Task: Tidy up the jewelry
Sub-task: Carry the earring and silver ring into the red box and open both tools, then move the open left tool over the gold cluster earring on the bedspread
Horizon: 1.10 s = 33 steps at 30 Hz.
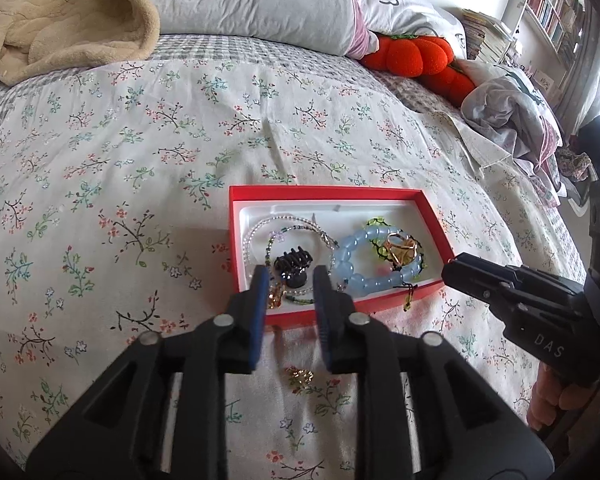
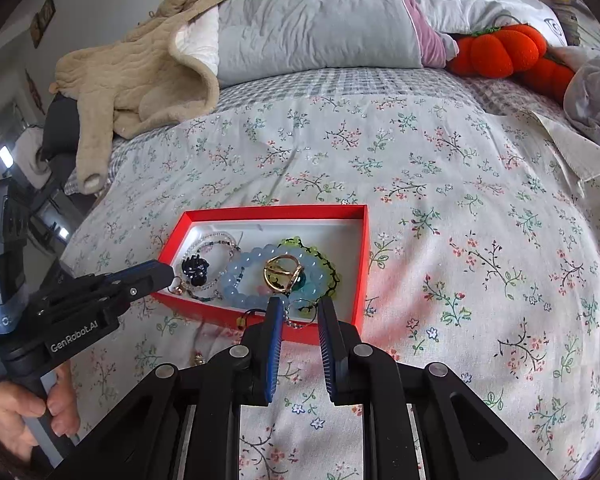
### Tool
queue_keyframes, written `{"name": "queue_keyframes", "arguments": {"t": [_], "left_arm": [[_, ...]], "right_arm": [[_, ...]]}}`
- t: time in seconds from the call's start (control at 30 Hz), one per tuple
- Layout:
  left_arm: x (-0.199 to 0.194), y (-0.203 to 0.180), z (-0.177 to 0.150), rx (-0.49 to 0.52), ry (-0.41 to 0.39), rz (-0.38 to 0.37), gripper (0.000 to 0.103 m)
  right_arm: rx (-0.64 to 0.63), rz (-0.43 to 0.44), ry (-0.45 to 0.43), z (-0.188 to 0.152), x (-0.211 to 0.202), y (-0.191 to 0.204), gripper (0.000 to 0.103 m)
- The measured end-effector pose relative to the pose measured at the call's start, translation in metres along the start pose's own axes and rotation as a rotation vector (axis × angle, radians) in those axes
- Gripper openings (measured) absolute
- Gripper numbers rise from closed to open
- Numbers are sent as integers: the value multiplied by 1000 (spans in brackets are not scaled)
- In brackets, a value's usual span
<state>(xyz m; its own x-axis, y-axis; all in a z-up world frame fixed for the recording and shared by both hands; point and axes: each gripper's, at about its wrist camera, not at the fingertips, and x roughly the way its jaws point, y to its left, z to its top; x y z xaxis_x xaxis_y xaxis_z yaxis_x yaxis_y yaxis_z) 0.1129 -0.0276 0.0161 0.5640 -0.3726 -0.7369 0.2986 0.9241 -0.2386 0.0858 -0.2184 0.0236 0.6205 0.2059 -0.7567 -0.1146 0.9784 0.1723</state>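
A: Nearest first? Left claw (image 1: 288,276) spread, nothing between the pads, poised over the near rim of the red box (image 1: 324,192). Right claw (image 2: 298,308) likewise spread and empty, at the same near rim further right.

B: Anything outside the box?

A: One small gold trinket (image 1: 299,376) lying on the floral bedspread (image 1: 140,152), just short of the box. Also a bead string (image 2: 247,316) draped over the near wall, half in, half out.

B: And inside?

A: Black hair clip (image 1: 294,266) on a clear bead necklace (image 1: 260,224) at the left end; pale blue bead bracelet (image 1: 364,260), gold ring (image 1: 400,250) and green beaded loop (image 1: 380,224) at the right end.

B: Progress?

A: Probably mostly gathered. Left to do: collecting the stray trinket, tucking in the dangling string, perhaps untangling the heap.
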Motion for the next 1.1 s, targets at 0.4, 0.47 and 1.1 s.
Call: {"name": "queue_keyframes", "arguments": {"t": [0.4,0.47,1.1], "left_arm": [[-13,8,-10,16,9,83,47],[-14,9,-11,16,12,88,48],[-21,7,-27,25,66,152,73]], "right_arm": [[3,-22,7,8,13,0,18],[4,-31,10,9,15,-1,19],[4,-5,-36,2,-20,4,66]]}}
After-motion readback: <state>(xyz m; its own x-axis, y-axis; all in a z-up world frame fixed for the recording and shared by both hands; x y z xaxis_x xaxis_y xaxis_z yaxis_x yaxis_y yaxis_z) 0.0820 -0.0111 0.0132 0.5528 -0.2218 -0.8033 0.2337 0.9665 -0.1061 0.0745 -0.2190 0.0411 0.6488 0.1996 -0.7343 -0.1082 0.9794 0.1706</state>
